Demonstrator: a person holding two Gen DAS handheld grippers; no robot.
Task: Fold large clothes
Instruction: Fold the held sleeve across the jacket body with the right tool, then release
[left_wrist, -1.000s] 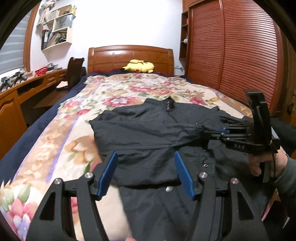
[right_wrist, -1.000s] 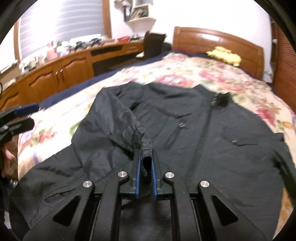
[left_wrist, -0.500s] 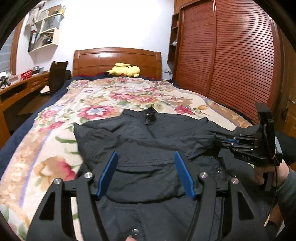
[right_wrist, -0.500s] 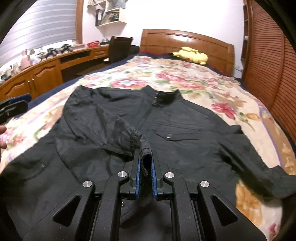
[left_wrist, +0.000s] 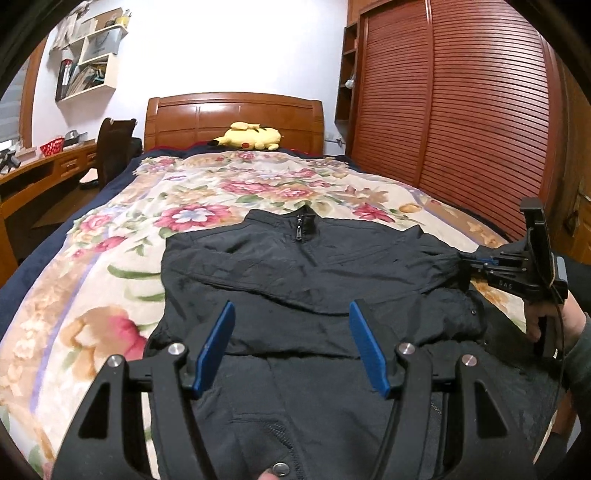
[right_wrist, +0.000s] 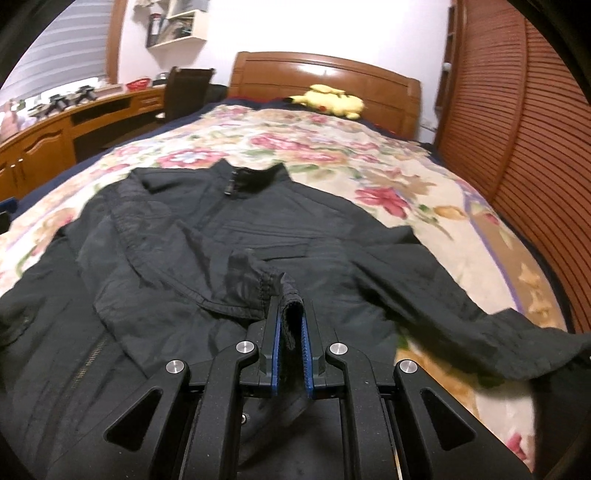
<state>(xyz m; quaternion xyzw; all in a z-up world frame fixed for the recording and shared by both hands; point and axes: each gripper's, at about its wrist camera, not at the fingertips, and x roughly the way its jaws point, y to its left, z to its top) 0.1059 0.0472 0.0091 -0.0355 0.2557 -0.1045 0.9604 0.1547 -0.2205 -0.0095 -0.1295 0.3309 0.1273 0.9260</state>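
A black zip jacket lies flat on the floral bedspread, collar toward the headboard. My left gripper hovers open over the jacket's lower front, with nothing between its blue pads. At the jacket's right side, my right gripper is shut on a sleeve cuff, and a person's hand holds its handle. The right wrist view shows the right gripper clamped on that cuff, the sleeve folded across the chest. The other sleeve trails off to the right on the bedspread.
A yellow plush toy lies against the wooden headboard. Slatted wardrobe doors run close along the bed's right side. A desk, a chair and wall shelves stand to the left.
The right gripper has drawn the held cuff rightward across the jacket, laying the sleeve over the chest. The left gripper has shifted sideways over the jacket and stayed open.
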